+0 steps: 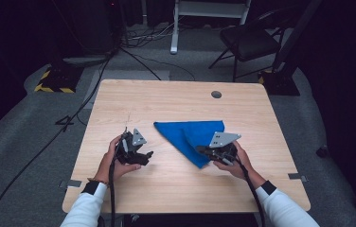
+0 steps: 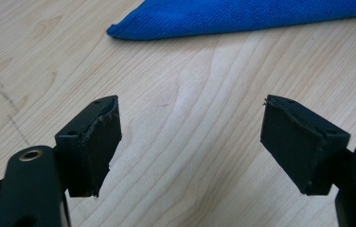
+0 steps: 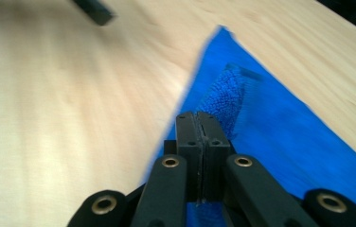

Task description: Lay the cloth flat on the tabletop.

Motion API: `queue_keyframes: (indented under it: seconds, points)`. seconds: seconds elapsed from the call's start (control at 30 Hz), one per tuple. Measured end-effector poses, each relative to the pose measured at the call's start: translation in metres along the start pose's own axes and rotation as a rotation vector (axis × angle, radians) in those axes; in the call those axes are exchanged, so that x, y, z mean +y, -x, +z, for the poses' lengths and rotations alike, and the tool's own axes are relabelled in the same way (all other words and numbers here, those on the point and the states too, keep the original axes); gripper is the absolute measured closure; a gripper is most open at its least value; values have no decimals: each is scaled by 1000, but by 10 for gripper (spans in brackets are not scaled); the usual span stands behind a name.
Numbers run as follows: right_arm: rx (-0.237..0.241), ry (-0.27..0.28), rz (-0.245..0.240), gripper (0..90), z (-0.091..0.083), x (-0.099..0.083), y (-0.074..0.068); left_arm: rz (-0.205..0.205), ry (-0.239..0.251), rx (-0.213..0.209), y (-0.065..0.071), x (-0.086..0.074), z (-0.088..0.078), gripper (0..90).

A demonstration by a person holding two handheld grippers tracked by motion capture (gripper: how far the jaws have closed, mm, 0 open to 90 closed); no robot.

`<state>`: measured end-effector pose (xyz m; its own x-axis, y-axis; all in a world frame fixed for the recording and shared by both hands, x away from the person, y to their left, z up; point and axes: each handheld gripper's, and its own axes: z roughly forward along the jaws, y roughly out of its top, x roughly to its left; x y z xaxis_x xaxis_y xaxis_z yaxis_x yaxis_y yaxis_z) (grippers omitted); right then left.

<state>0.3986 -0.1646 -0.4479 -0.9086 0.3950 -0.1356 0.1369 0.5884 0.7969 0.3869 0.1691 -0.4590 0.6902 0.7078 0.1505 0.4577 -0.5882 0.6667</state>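
One wooden table (image 1: 119,99) carries our blue cloth (image 1: 190,135), folded to a triangle at its middle. Our right gripper (image 3: 201,124) pinches its near corner; our left gripper (image 2: 190,142) waits agape. Next, we judge, another fold across.

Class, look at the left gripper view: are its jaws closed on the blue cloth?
No: the left gripper is open over bare wood, the blue cloth lying beyond it.
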Motion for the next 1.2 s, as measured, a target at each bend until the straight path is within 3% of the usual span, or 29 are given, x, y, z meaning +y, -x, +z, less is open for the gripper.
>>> queue_keyframes:
  seconds: [0.2,0.47,0.57,0.63,0.7,0.83,1.03,1.2]
  points:
    - [82,-10,-78,893,18,15,-34,-25,13,21,-4,-8,-9,212]
    - [152,-6,-119,890,41,26,-70,-24,29,26,-2,-7,-11,216]
    - [170,-20,-138,847,46,27,-83,-22,39,16,2,-5,-10,215]
    - [178,-22,-142,764,47,27,-87,-23,46,1,6,-2,-9,215]
    - [161,-15,-125,670,45,26,-87,-18,47,-10,9,0,-8,215]
    - [151,-6,-99,610,34,23,-77,9,42,-36,21,4,-2,216]
    - [64,18,-5,591,22,19,-46,52,7,-100,39,7,11,215]
    - [13,-7,63,536,35,19,-19,71,-24,-120,46,7,20,215]
